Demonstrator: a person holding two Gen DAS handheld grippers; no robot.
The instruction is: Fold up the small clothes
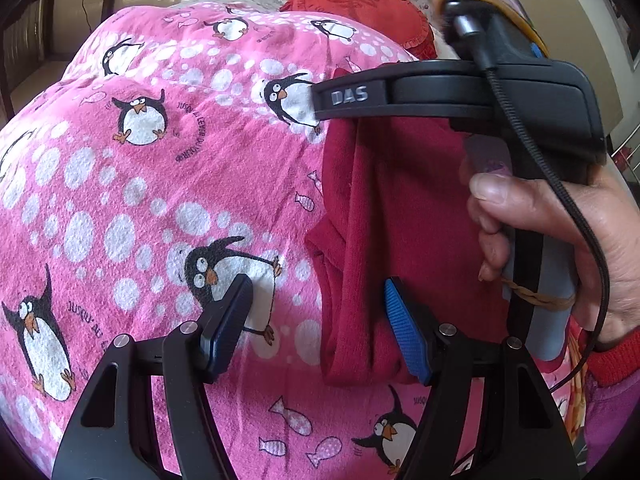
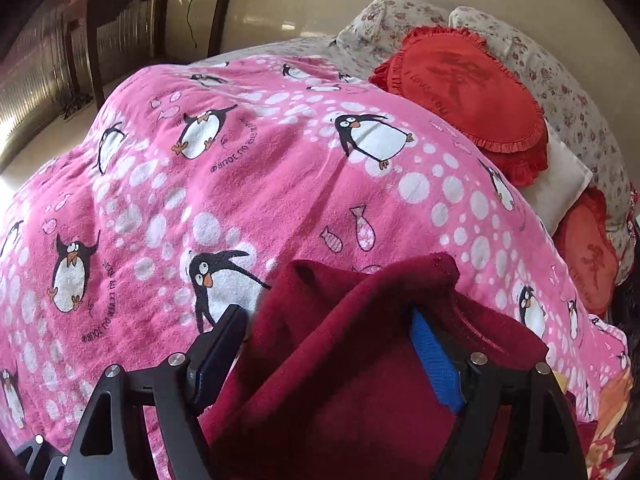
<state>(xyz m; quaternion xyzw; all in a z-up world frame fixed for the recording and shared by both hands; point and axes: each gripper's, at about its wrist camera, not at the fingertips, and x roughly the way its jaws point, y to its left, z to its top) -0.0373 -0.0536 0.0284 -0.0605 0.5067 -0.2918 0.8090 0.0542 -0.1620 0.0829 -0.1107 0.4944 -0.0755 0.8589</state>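
The left gripper (image 1: pixel 316 328) hovers with jaws wide and empty over the pink penguin blanket (image 1: pixel 160 184), the dark red garment (image 1: pixel 384 216) lying at its three o'clock. In the right wrist view, the right gripper (image 2: pixel 324 356) stands with jaws wide, the garment (image 2: pixel 340 360) bunched between and draped over its blue pad (image 2: pixel 434 364), unclamped. Risk: loose cloth may slide off or snag the pad, spoiling the fold.
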